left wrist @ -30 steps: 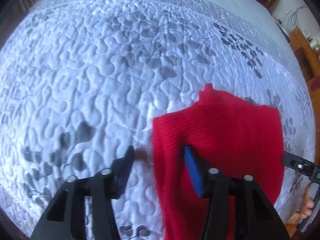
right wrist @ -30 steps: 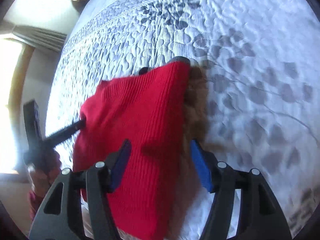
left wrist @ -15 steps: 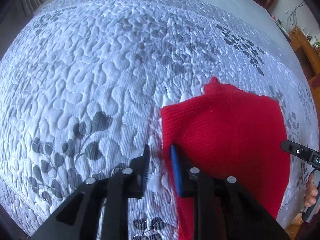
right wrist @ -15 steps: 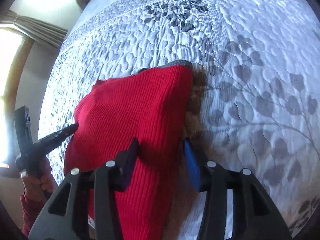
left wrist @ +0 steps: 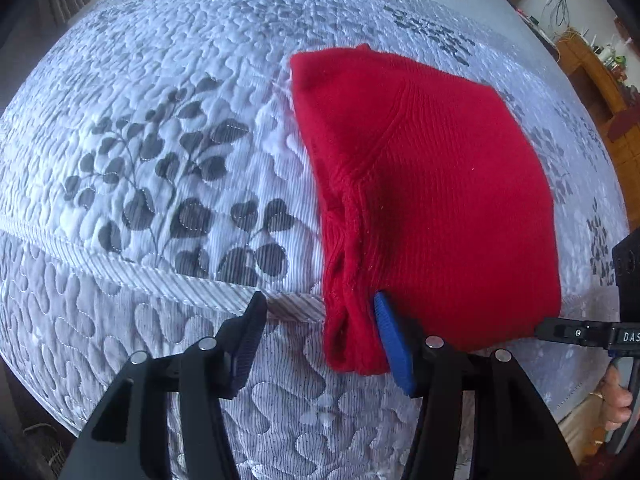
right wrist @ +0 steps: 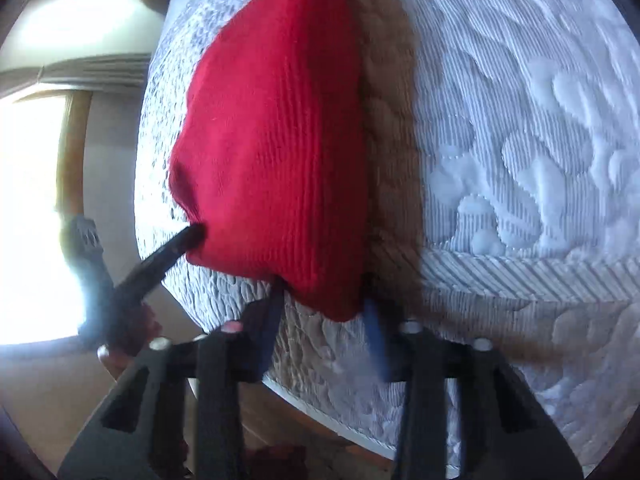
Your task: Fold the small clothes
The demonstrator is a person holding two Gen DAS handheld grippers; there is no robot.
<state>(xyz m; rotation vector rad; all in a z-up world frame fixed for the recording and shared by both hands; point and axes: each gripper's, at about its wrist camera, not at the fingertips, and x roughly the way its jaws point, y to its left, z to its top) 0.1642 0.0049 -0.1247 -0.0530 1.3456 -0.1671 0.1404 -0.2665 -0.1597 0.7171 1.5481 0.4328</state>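
A red knit garment (left wrist: 432, 184) lies folded on the quilted bedspread (left wrist: 160, 100), its near end reaching the bed's edge seam. My left gripper (left wrist: 320, 340) is at the near left corner with its jaws opening. The cloth rests against the right blue pad (left wrist: 394, 344); the left pad stands apart from it. My right gripper (right wrist: 324, 320) has its jaws closing on the near right corner of the garment (right wrist: 280, 140), which fills the gap between the pads. Each gripper shows in the other's view, the right gripper (left wrist: 576, 332) and the left gripper (right wrist: 160, 256).
The bed's corded edge seam (left wrist: 140, 268) runs just ahead of my fingers, and the quilt (right wrist: 520, 160) drops away below it. Wooden furniture (left wrist: 600, 80) stands beyond the far right side. A bright window (right wrist: 24, 200) is at the left. A person's hand (left wrist: 616, 396) holds the right gripper.
Both grippers drew back toward the bed's edge, from over the garment to its near corners. The left jaws narrowed, then widened. The right jaws closed in on the corner.
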